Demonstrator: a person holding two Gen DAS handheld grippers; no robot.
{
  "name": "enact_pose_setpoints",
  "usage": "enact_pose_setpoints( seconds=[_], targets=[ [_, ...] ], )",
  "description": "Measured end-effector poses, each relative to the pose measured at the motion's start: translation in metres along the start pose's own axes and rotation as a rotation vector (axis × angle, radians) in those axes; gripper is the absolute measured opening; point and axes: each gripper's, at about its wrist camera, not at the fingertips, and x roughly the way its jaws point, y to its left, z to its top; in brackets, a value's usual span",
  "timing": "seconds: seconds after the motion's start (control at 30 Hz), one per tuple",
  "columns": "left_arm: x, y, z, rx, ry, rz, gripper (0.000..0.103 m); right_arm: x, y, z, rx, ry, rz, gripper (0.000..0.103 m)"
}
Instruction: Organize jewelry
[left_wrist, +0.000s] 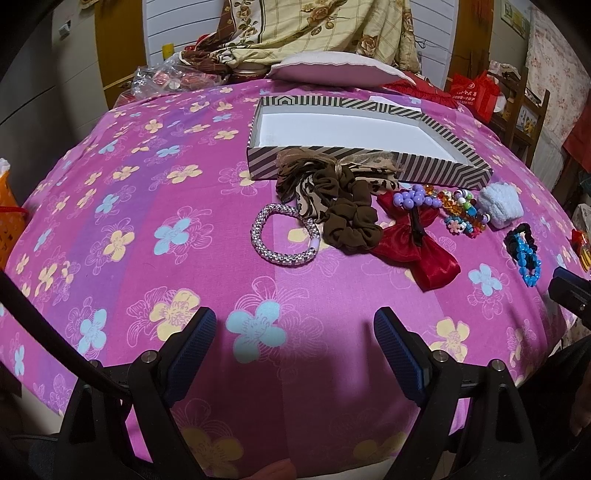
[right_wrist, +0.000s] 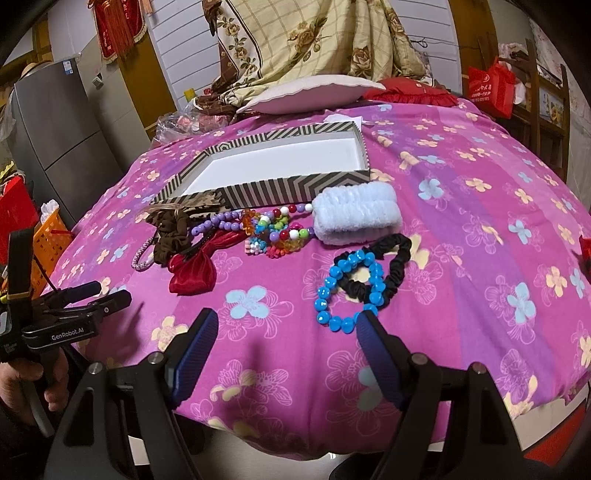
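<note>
A striped box (left_wrist: 369, 166) (right_wrist: 258, 186) with an empty white inside sits on the pink flowered cloth (left_wrist: 147, 221). In front of it lie a silver beaded bracelet (left_wrist: 284, 254), a brown scrunchie (left_wrist: 351, 218), a red bow (left_wrist: 417, 243) (right_wrist: 194, 271), mixed coloured beads (left_wrist: 461, 212) (right_wrist: 273, 230), a fluffy pale blue band (left_wrist: 500, 206) (right_wrist: 356, 216), and a blue bead bracelet (right_wrist: 347, 291) over a black scrunchie (right_wrist: 397, 266). My left gripper (left_wrist: 295, 325) is open and empty, short of the silver bracelet. My right gripper (right_wrist: 286, 325) is open and empty, its right finger beside the blue bracelet.
A pale cushion (left_wrist: 340, 68) and a flowered quilt (left_wrist: 314, 29) lie behind the box. An orange basket (right_wrist: 48, 247) stands at the left edge, a red bag (right_wrist: 491, 86) at the far right. The other hand-held gripper shows at the left of the right wrist view (right_wrist: 74, 306).
</note>
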Motion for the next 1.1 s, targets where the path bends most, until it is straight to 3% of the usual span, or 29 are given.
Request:
enact_pose_setpoints(
  seconds=[0.73,0.83,0.97,1.1],
  targets=[
    [-0.007,-0.002,0.005,0.0,-0.012,-0.015,0.072,-0.011,-0.006,0.006,0.009,-0.018,0.016,0.08],
    [-0.008,0.003,0.019,-0.018,-0.005,-0.071,0.072,-0.013,-0.017,0.015,0.005,-0.017,0.004,0.08],
    [-0.007,-0.001,0.05,0.041,-0.043,-0.091,0.072,-0.008,-0.031,0.041,-0.073,-0.014,-0.02,0.081],
    [0.017,-0.001,0.083,0.083,-0.019,-0.114,0.072,0.009,-0.043,0.068,-0.137,0.017,-0.018,0.081]
  ],
)
